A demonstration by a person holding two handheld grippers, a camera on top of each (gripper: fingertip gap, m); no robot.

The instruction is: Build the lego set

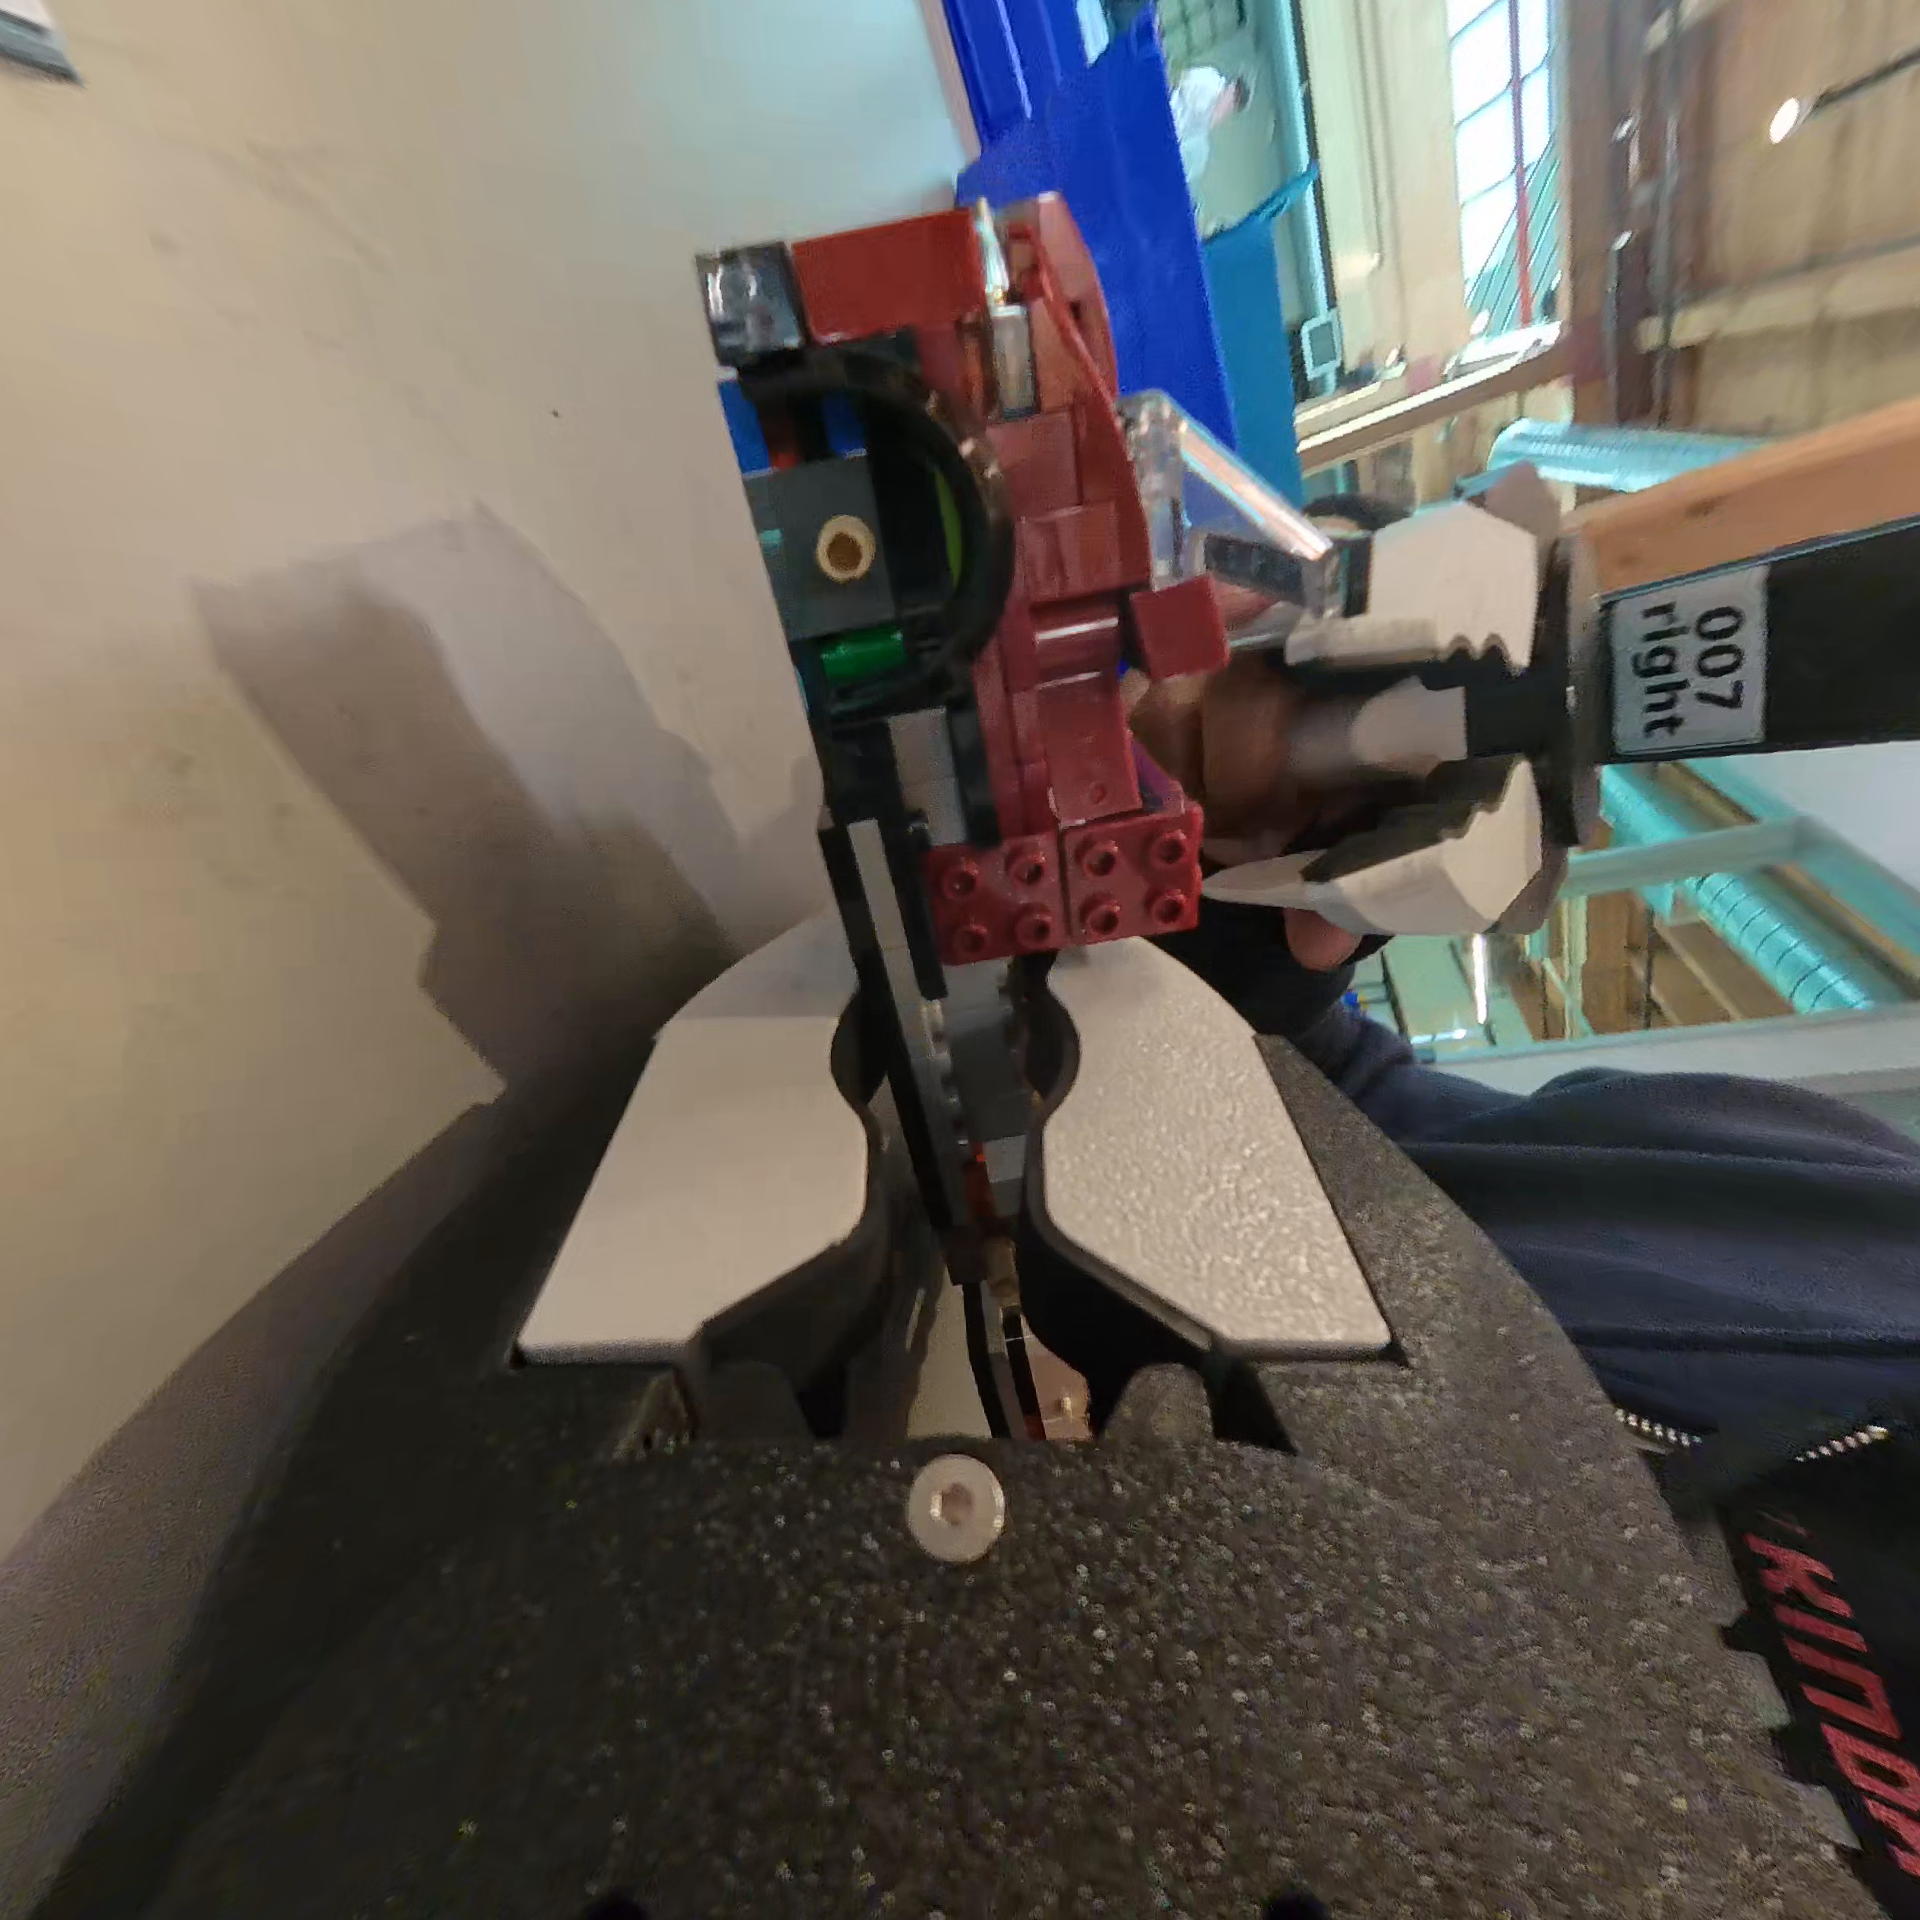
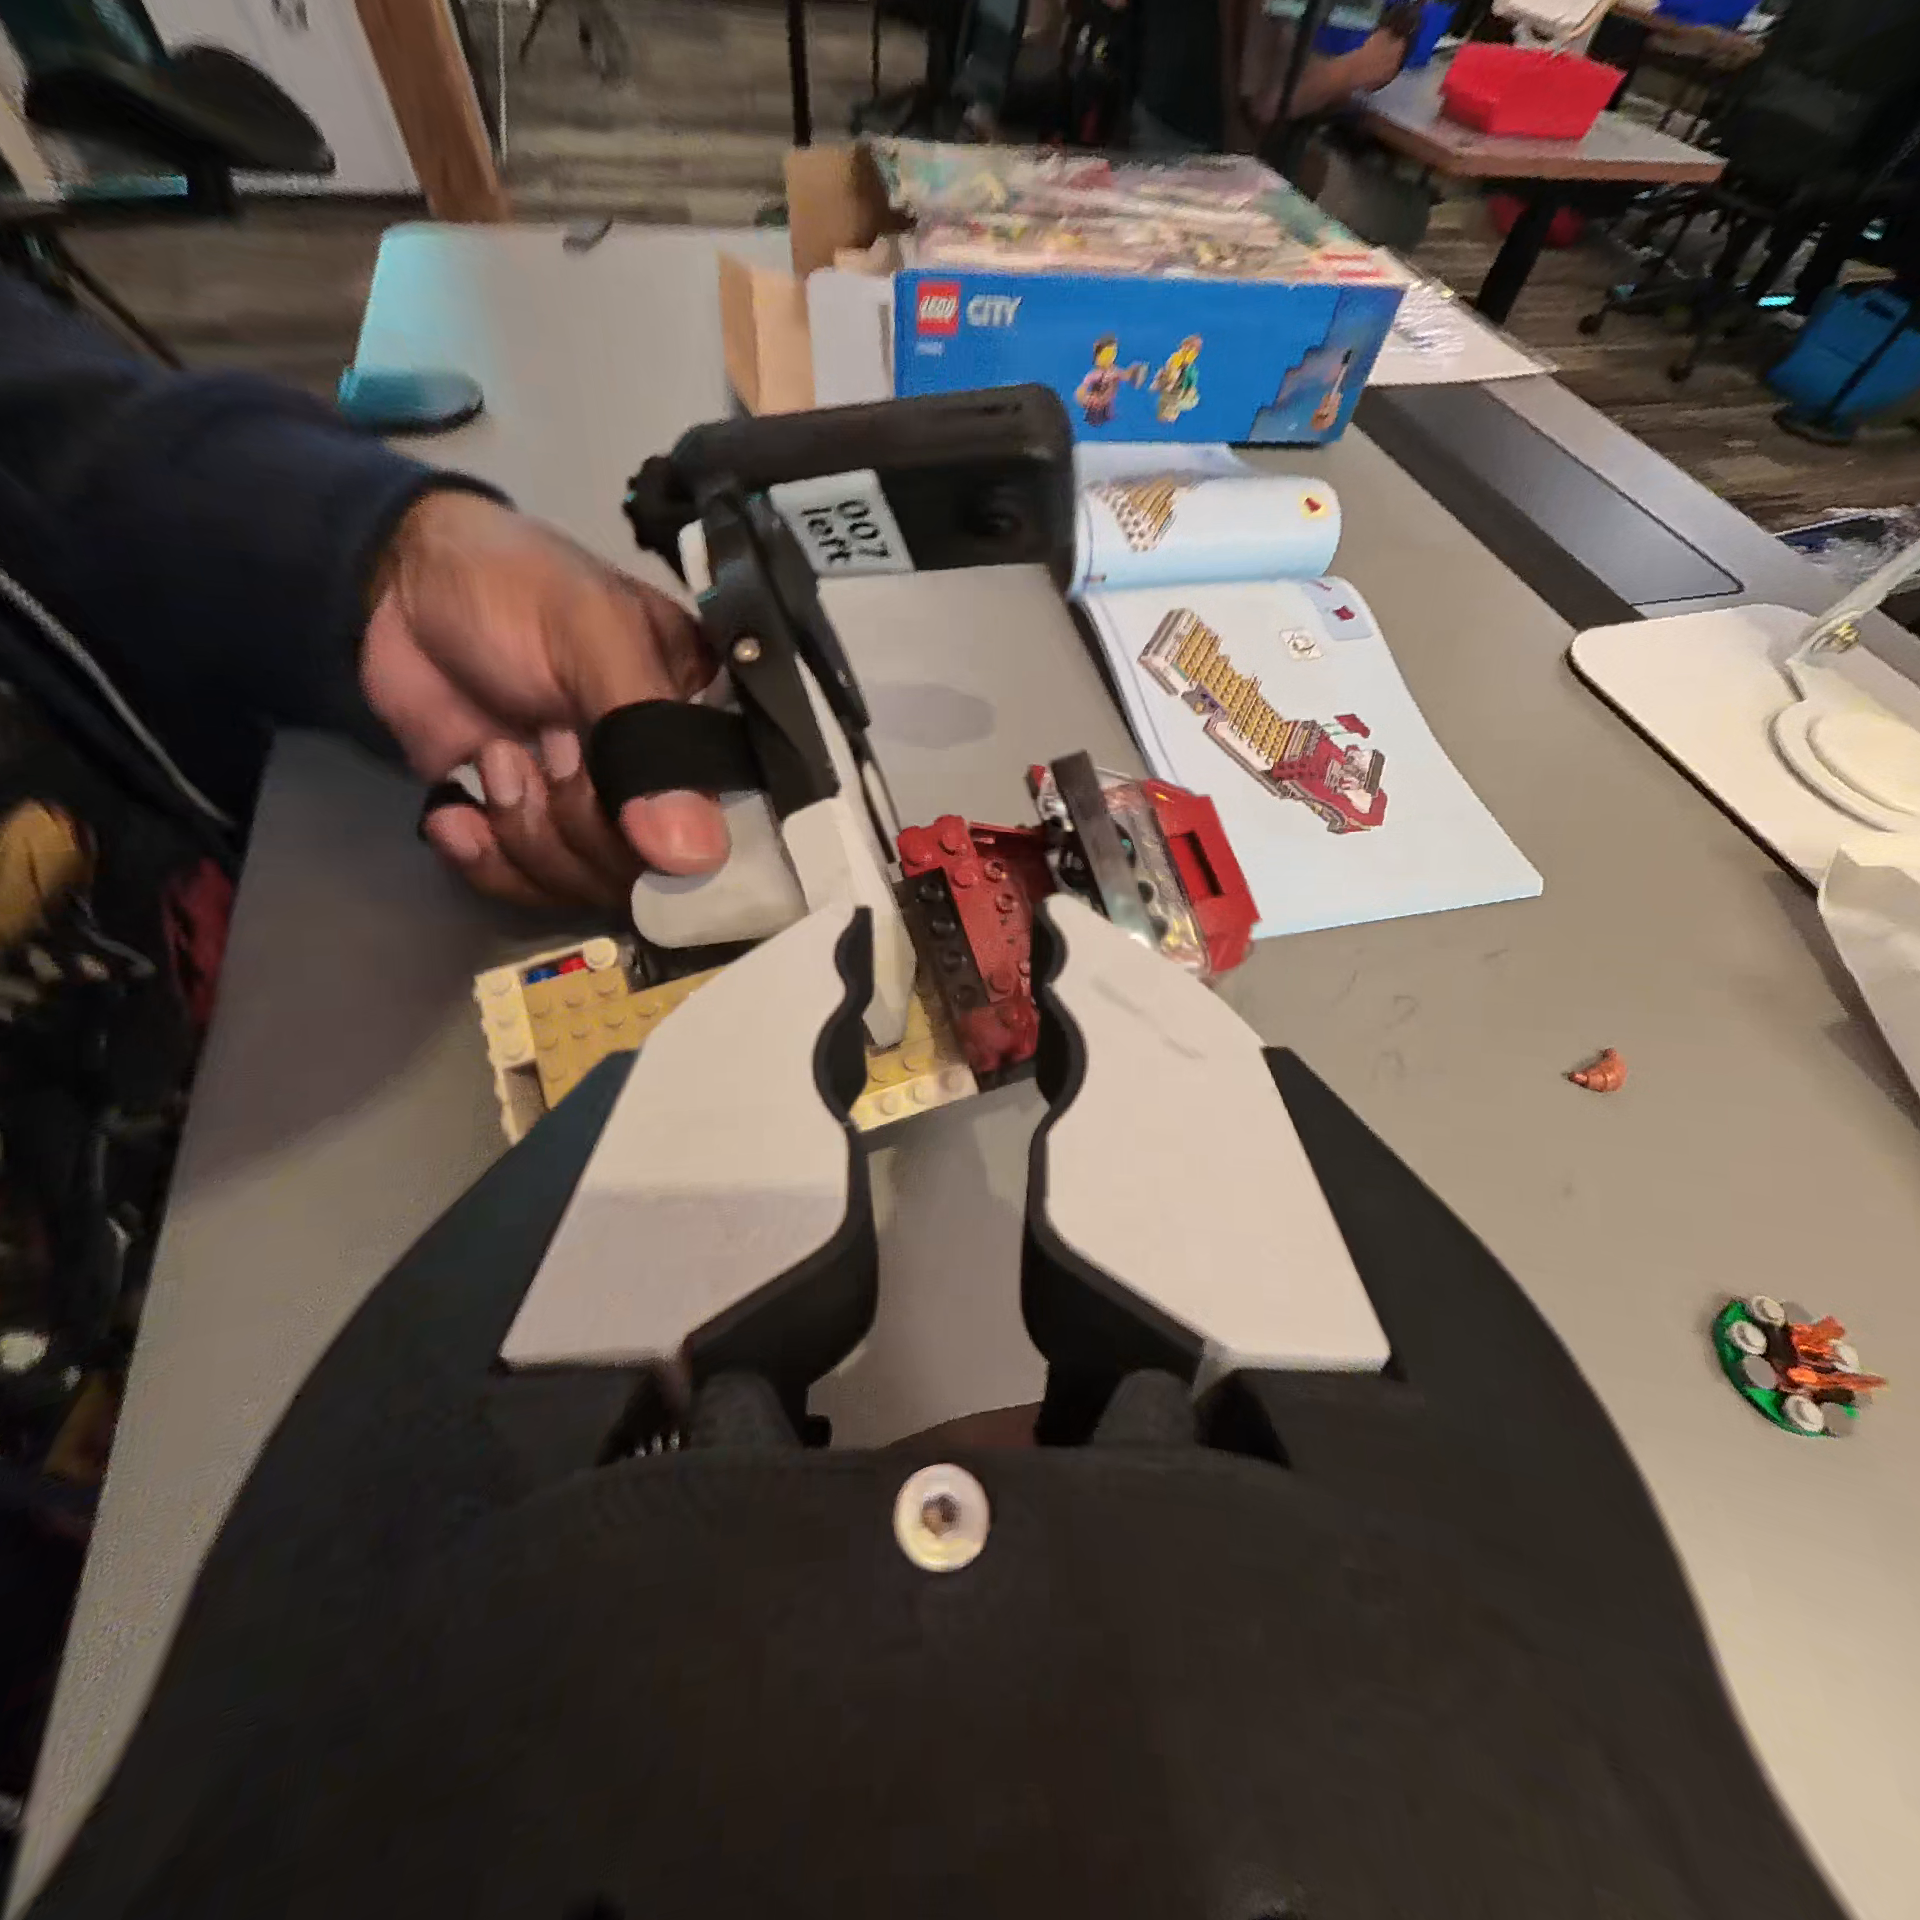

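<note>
Left gripper (image 1: 961, 977): turned on its side, jaws narrowly parted, clamped on the grey-and-black edge of a brick model (image 1: 935, 644). Left hand (image 2: 520, 707): thumb through a black strap, dark sleeve above. Right gripper (image 2: 951, 977): level, reaching in from the near side, jaws partly closed around the model's dark red end; contact unclear.

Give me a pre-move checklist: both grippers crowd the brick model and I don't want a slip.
1. Left gripper clamped on the model: ok.
2. Right gripper pads pressing the model: cannot tell.
3. Right jaws free of the other gripper: not ok, a left finger stands between them.
4. Tan base lying on the table: ok.
5. Loose bits away from both grippers: ok.
</note>
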